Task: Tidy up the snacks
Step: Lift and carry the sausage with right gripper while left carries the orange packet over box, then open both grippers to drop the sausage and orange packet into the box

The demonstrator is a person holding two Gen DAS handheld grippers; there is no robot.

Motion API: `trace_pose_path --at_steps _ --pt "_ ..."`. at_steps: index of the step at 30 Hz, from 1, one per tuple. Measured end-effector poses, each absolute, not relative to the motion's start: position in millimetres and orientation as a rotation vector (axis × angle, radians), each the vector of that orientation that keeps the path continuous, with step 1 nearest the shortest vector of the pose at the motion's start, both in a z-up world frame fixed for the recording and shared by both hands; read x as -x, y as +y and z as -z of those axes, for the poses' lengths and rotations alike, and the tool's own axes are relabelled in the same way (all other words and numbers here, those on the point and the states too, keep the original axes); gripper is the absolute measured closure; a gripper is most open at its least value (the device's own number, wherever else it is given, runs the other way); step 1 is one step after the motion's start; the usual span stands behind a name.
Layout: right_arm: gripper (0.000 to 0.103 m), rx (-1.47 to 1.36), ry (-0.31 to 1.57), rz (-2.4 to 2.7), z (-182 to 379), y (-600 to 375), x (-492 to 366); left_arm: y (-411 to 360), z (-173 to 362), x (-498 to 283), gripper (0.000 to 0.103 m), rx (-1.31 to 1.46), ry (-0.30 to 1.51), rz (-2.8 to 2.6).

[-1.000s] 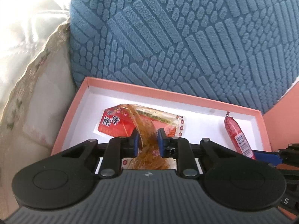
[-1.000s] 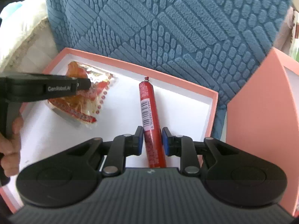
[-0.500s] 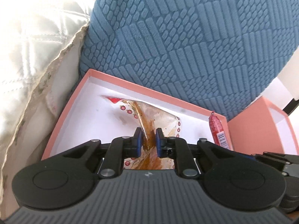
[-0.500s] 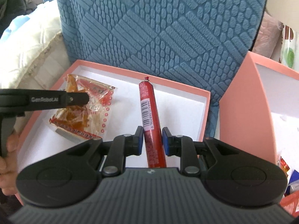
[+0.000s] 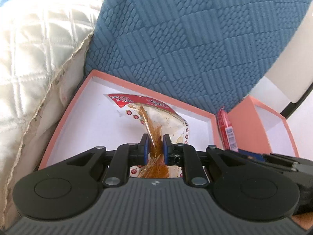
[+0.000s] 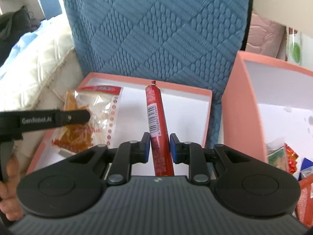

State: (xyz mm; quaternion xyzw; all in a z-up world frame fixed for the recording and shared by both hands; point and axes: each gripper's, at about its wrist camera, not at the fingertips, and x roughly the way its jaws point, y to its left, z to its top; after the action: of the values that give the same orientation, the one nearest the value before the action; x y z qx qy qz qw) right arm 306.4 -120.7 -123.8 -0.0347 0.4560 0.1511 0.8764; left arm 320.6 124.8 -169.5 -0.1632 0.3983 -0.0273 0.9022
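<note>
While the left gripper (image 5: 154, 146) has its jaws clenched on the clear snack pouch (image 5: 156, 117) mid-frame, over the pink tray (image 5: 58, 125), the right gripper (image 6: 160, 146) grasps the red sausage stick (image 6: 156, 117) at centre.

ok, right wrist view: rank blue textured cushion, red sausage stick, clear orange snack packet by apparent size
1. Blue textured cushion, by far.
2. Clear orange snack packet.
3. Red sausage stick.
Packet versus stick is unsure: the left gripper covers part of the packet.

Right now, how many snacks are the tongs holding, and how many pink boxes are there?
Clear snack packets: 1, in the left tongs
Red sausage sticks: 1, in the right tongs
Pink boxes: 2, a shallow one and a deeper one
Total: 4
</note>
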Motion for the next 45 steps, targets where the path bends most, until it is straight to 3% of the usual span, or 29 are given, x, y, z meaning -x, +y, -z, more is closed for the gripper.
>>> trace_pose_path --at_steps 25,34,45 --pt "0.078 0.02 0.713 -0.226 -11.0 -201.6 -265.6 16.7 15.4 -293.4 0.086 0.281 0.678 0.221" --pt "0.078 -0.009 0.711 -0.142 -9.7 -256.1 -249.1 -58.3 32.0 -295.2 0.086 0.268 0.724 0.329" --pt "0.078 -0.067 0.821 -0.02 44.7 -323.9 -229.3 -128.2 94.8 -287.0 0.086 0.209 0.856 0.412"
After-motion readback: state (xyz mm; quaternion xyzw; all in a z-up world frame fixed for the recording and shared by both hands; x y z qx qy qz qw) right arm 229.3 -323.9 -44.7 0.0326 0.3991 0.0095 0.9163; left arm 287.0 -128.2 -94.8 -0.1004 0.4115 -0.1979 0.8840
